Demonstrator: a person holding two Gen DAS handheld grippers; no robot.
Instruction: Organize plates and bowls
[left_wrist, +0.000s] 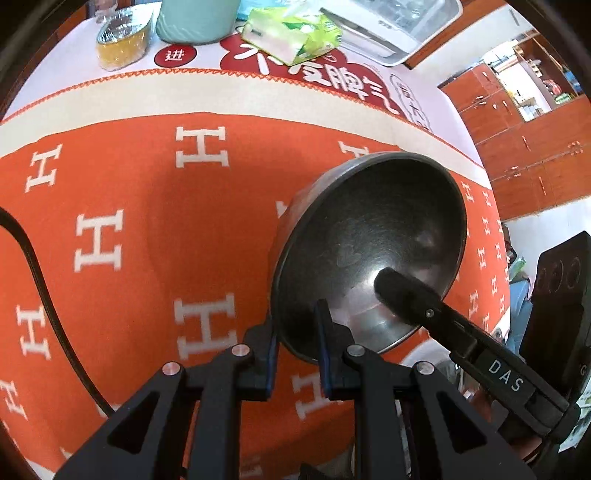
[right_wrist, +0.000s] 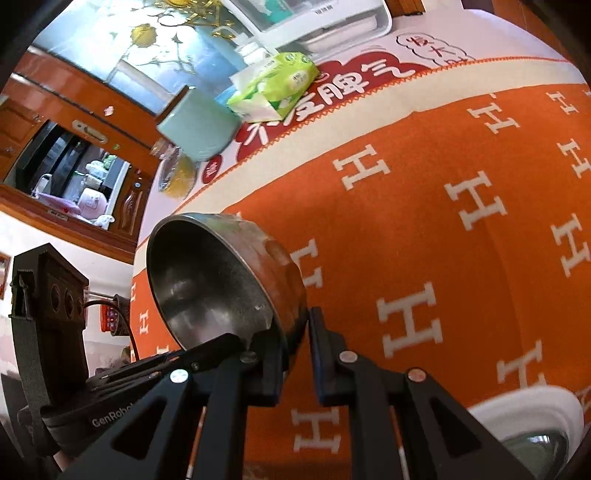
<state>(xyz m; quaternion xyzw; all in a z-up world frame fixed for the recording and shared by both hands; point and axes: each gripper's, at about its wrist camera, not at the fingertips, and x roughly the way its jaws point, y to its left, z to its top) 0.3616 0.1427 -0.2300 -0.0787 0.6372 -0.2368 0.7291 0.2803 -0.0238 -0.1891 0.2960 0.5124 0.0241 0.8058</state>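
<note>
A steel bowl (left_wrist: 373, 243) is held tilted on edge above the orange cloth with white H letters (left_wrist: 147, 229). My left gripper (left_wrist: 297, 354) has its jaws around the bowl's near rim, one finger outside and one inside. My right gripper (right_wrist: 297, 354) clamps the opposite rim of the same bowl (right_wrist: 207, 273); its finger (left_wrist: 402, 291) shows inside the bowl in the left wrist view. Both grippers are shut on the bowl's rim.
At the back of the table stand a teal cup (left_wrist: 195, 18), a green tissue pack (left_wrist: 291, 33), a white rack (left_wrist: 399, 26) and a foil-covered dish (left_wrist: 122, 40). A white dish (right_wrist: 528, 421) sits at the near right. A black cable (left_wrist: 33, 266) crosses the cloth at the left.
</note>
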